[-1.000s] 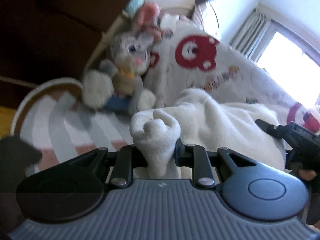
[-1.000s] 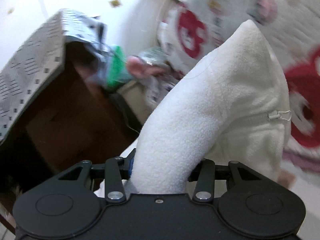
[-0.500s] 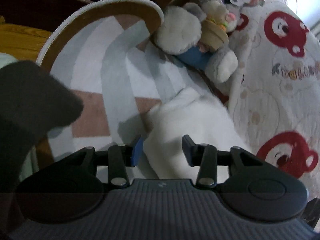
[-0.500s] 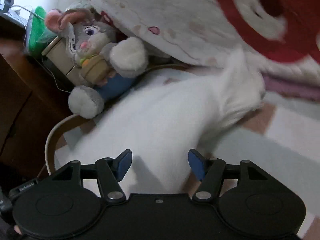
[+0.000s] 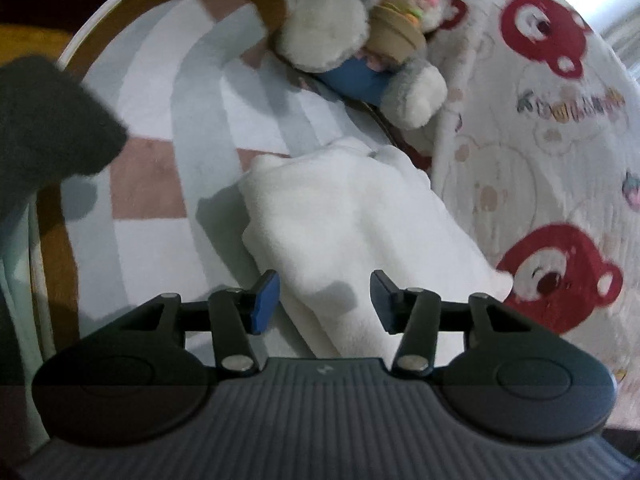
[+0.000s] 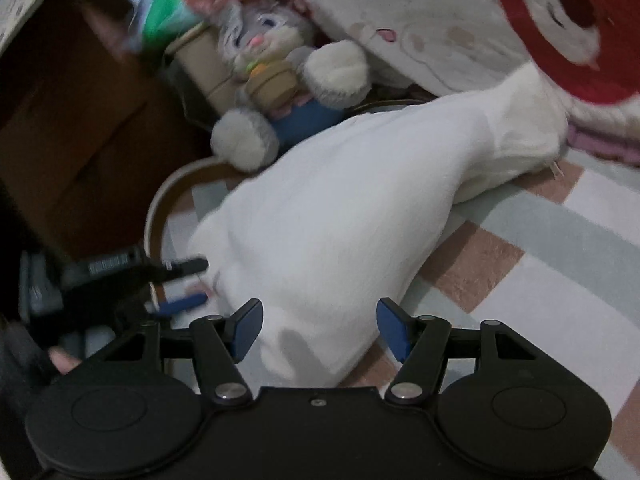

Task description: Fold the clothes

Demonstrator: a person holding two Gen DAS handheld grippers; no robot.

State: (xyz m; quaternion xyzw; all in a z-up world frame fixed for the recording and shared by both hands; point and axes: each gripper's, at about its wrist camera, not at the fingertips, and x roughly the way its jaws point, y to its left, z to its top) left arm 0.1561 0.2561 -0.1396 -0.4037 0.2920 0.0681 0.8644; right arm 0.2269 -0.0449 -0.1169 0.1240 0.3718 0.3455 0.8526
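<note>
A white fleece garment (image 5: 352, 216) lies folded on a striped rug (image 5: 168, 92); it also shows in the right wrist view (image 6: 340, 216), where a zipper pull (image 6: 556, 168) sticks out at its far right end. My left gripper (image 5: 324, 300) is open, its blue pads either side of the garment's near edge, holding nothing. My right gripper (image 6: 320, 328) is open over the garment's near end, holding nothing. The left gripper also shows at the left of the right wrist view (image 6: 184, 284).
A grey plush rabbit (image 5: 372, 28) leans against a white quilt with red bears (image 5: 552, 128) behind the garment; both show in the right wrist view, rabbit (image 6: 272, 60) and quilt (image 6: 460, 20). A dark sleeve (image 5: 44, 132) is at the left. Brown furniture (image 6: 72, 128) stands beyond the rug's curved edge.
One second ago both grippers were shut on the fleece and held it up. They lowered it onto the rug, opened and let go; now they have drawn back slightly.
</note>
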